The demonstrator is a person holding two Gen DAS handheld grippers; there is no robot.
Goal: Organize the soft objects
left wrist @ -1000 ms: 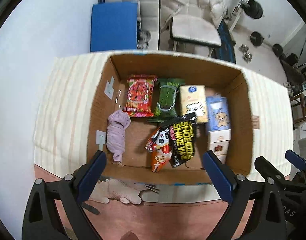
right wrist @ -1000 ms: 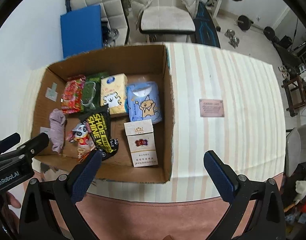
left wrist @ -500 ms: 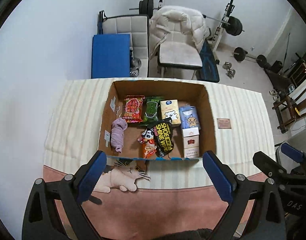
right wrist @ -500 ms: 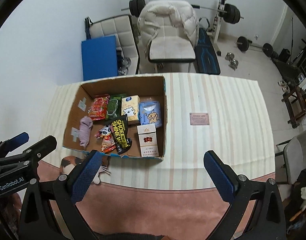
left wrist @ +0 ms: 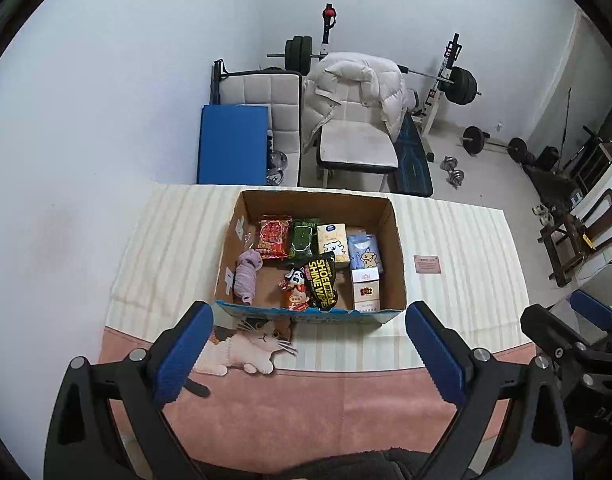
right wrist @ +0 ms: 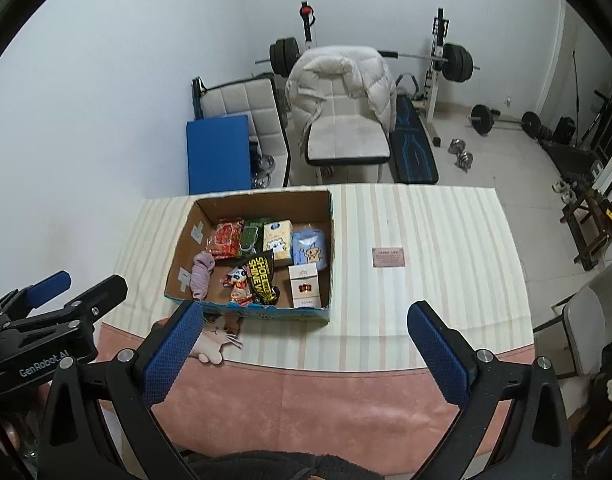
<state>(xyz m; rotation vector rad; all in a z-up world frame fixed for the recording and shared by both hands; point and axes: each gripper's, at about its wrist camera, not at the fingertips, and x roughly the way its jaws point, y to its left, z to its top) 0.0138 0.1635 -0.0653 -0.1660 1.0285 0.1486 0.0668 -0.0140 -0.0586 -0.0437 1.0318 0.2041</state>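
A: Tongs status: left tongs [left wrist: 308,348] spread wide, nothing between the pads. Right tongs [right wrist: 304,346] same, spread and empty. Both hang above the near edge of the table [right wrist: 426,240], well back from the cardboard box [left wrist: 398,264].

B: Where are the soft items?

A: All inside the box. Nothing soft lies loose on the striped cloth [left wrist: 178,248], only a small pink card [left wrist: 427,264] right of the box.

B: Count?

A: One lilac cloth bundle [left wrist: 247,274] by the left wall. Back row: one red snack pack [left wrist: 273,237], one green pack [left wrist: 303,238], one yellow tissue pack [left wrist: 332,240], one blue tissue pack [left wrist: 365,251]. Front: one black shoe-shine-wipe pouch [left wrist: 321,285], one panda-print snack bag [left wrist: 296,288] partly under it, one white-and-gold carton [left wrist: 366,290].

B: So eight. Step?

A: Looks done or between picks, my guess. If another pick comes: drop straight in over the box, stay off the walls, pinch the pouch mid-body, light squeeze, because film packs slip and tissue packs crush.
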